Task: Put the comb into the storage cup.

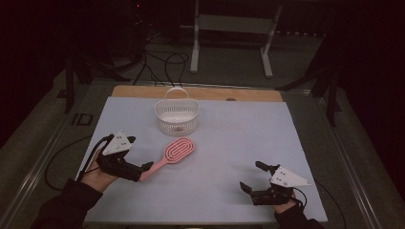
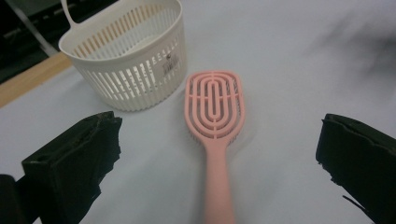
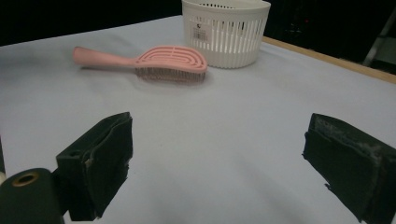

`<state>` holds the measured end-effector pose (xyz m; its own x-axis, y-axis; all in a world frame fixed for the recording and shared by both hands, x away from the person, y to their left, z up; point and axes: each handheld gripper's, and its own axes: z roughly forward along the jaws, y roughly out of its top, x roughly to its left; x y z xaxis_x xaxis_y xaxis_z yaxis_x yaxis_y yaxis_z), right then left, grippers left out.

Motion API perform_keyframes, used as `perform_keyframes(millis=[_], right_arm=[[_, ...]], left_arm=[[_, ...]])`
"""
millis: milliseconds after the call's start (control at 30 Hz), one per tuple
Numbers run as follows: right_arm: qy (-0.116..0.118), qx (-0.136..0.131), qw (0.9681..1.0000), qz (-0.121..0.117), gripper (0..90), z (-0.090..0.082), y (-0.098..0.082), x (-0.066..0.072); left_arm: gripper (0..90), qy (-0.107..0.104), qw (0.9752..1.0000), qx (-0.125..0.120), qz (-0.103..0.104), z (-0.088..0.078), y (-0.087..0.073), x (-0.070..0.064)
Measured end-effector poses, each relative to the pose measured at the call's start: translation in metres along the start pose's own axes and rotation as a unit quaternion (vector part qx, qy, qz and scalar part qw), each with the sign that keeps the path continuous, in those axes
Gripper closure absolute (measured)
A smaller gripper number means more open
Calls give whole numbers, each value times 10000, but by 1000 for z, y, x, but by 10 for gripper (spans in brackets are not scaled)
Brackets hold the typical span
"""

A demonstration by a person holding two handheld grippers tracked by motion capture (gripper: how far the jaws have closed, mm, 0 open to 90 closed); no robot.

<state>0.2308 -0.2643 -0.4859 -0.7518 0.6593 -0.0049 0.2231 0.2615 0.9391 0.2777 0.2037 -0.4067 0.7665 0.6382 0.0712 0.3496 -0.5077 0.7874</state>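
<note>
A pink hairbrush (image 1: 175, 151) lies on the pale mat with its head toward the white slatted basket (image 1: 176, 116) and its handle pointing to the near left. My left gripper (image 1: 144, 171) is open at the handle's end. In the left gripper view the handle (image 2: 218, 186) runs between the two wide-apart jaws, with the brush head (image 2: 215, 103) and the basket (image 2: 128, 56) beyond. My right gripper (image 1: 252, 176) is open at the near right, holding nothing. From the right gripper view (image 3: 217, 135) the hairbrush (image 3: 161, 61) and basket (image 3: 226, 29) lie farther off.
The pale mat (image 1: 239, 138) covers most of the table, with a wooden strip (image 1: 200, 92) along the far edge. The basket is empty and has a loop handle (image 1: 175, 90). Cables (image 1: 162, 64) and a metal stand (image 1: 231, 28) are on the floor behind.
</note>
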Motion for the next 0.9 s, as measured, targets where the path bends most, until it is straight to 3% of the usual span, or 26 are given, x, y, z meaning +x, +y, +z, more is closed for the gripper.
perform_keyframes(millis=[300, 667, 900], right_arm=[[39, -18, 10000, -10, 81, 0, 0, 1], [60, -17, 10000, -6, 82, 0, 0, 0], [58, -26, 10000, -1, 81, 0, 0, 1]], left_arm=[[0, -79, 9994, 349, 32, 18, 4, -2], [0, -63, 9981, 600, 105, 36, 8, -2], [0, -86, 9950, 982, 166, 51, 7, -2]])
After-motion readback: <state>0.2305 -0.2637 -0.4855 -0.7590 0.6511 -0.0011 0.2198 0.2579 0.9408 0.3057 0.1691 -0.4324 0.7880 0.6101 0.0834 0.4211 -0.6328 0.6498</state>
